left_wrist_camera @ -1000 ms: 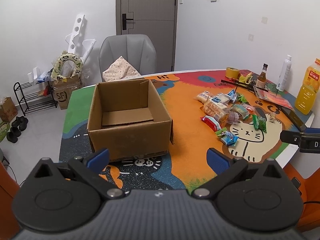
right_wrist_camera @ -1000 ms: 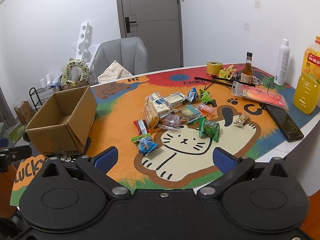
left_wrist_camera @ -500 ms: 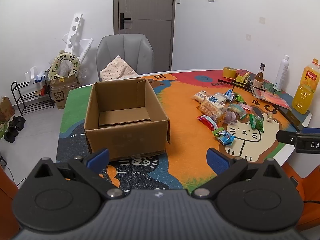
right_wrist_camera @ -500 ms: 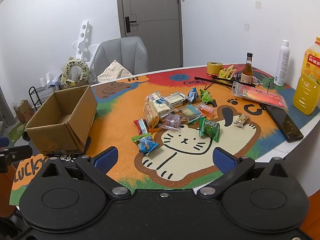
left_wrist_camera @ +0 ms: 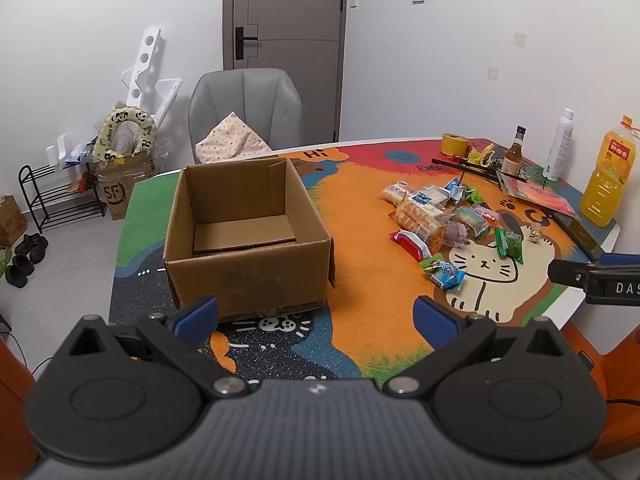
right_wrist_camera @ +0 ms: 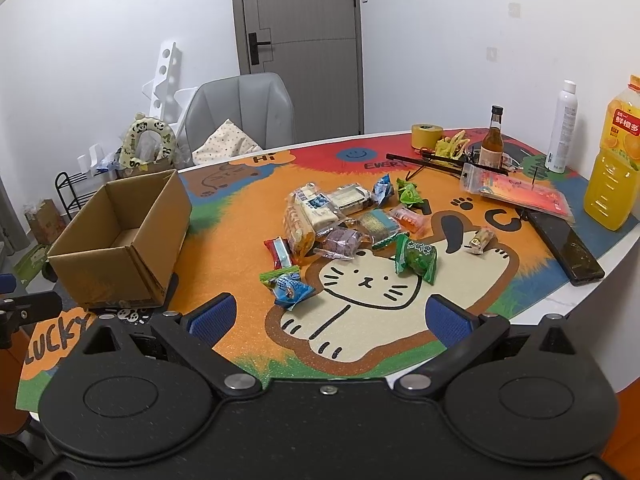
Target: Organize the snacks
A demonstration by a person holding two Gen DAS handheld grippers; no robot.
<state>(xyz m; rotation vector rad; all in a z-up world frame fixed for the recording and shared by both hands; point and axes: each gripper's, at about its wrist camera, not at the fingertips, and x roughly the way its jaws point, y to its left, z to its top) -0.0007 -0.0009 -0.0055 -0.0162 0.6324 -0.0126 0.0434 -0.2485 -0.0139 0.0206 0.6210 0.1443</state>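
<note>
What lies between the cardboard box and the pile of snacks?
Only bare orange mat separates the cardboard box from the snack pile, as the right wrist view shows.

Left gripper [left_wrist_camera: 316, 316] and right gripper [right_wrist_camera: 331, 316], jaws wide apart.

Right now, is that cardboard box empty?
Empty. Looking into the cardboard box from the left wrist view, only its bare bottom flaps show; the snacks lie on the table.

Bare mat [right_wrist_camera: 224, 240] lies open between the cardboard box [right_wrist_camera: 120, 248] and the snack pile [right_wrist_camera: 340, 224], while bottles [right_wrist_camera: 491, 136] and a phone [right_wrist_camera: 568, 248] crowd the far right edge.
</note>
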